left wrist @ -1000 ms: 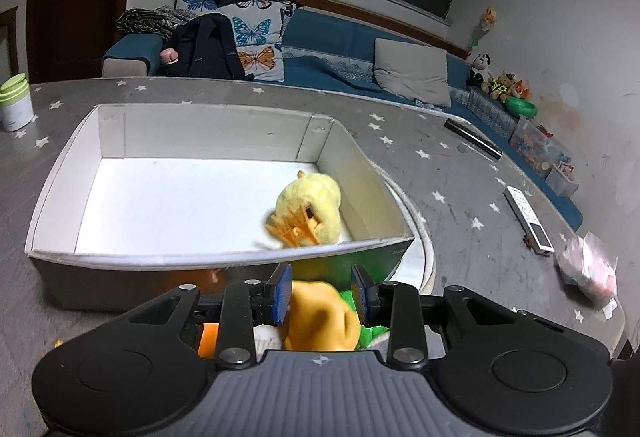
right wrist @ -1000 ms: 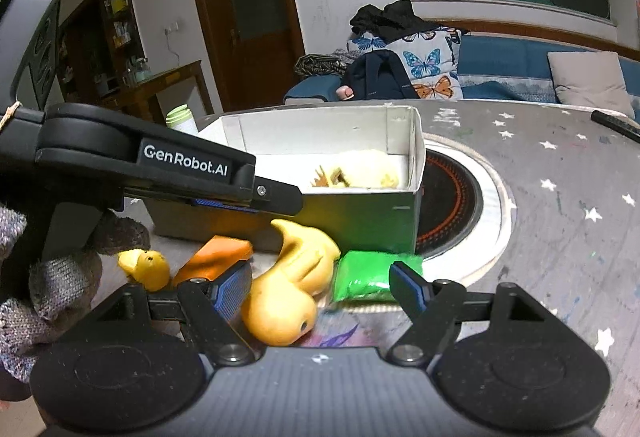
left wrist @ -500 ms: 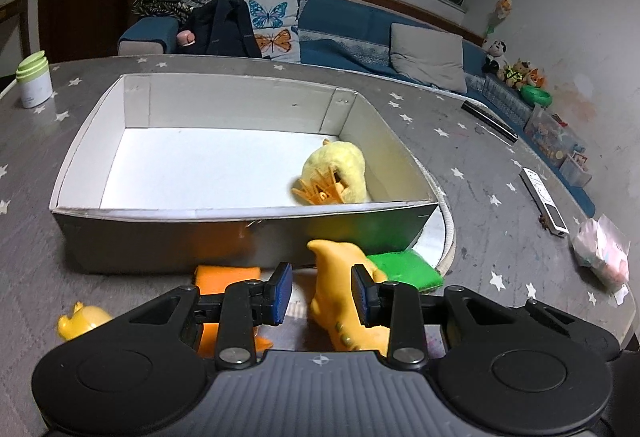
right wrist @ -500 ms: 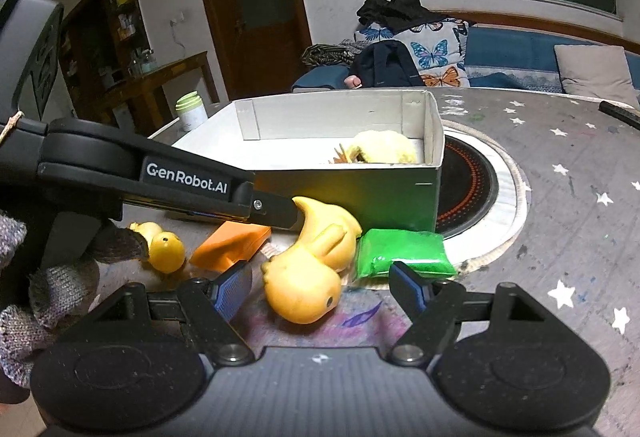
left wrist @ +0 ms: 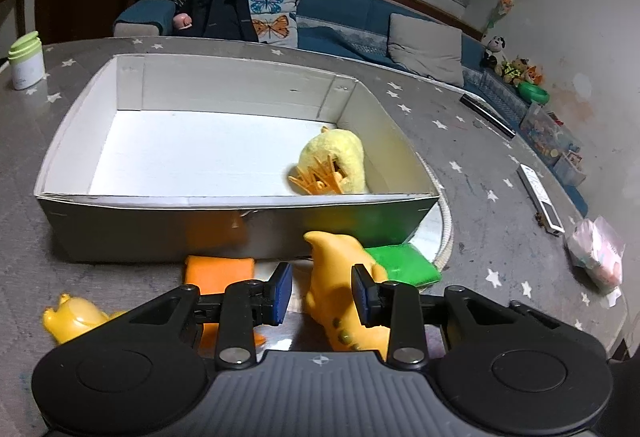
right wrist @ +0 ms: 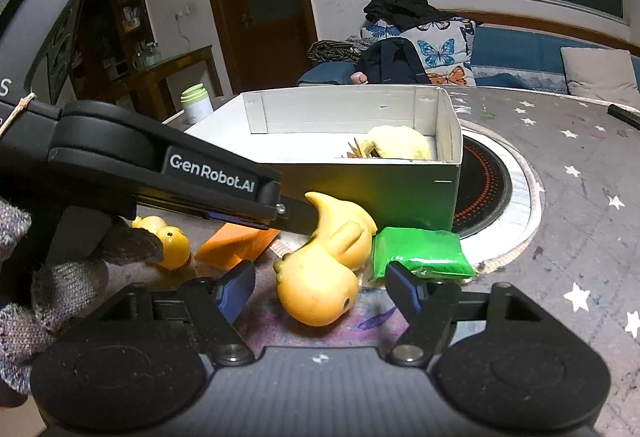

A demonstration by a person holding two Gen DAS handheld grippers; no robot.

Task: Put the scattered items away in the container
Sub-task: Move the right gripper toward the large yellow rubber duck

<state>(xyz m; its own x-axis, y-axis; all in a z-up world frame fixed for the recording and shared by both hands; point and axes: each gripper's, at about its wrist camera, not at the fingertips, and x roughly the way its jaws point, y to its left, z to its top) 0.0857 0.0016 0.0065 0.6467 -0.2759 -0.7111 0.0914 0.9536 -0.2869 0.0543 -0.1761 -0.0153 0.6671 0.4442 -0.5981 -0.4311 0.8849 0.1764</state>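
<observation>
A white cardboard box (left wrist: pixel 240 203) (right wrist: pixel 448 125) stands on the grey star-print table and holds a yellow plush chick (left wrist: pixel 334 167) (right wrist: pixel 396 143). In front of it lie a yellow rubber dinosaur (left wrist: pixel 340 285) (right wrist: pixel 324 257), a green packet (left wrist: pixel 400 263) (right wrist: pixel 420 251), an orange block (left wrist: pixel 218 271) (right wrist: pixel 236 245) and a small yellow duck (left wrist: pixel 74 319) (right wrist: pixel 172 241). My left gripper (left wrist: pixel 320 295) is open, its pads on either side of the dinosaur's tail. My right gripper (right wrist: pixel 320 287) is open wide around the dinosaur's head.
A green-lidded jar (left wrist: pixel 26 59) stands at the far left. A round hob (right wrist: pixel 488 189) is set in the table right of the box. Two remotes (left wrist: pixel 540 197), (left wrist: pixel 486 113) and a pink bag (left wrist: pixel 598 257) lie at the right. A sofa is behind.
My left gripper pulled back and down from the box front to the dinosaur, and its jaws have spread slightly. The right gripper stayed open and drew back a little.
</observation>
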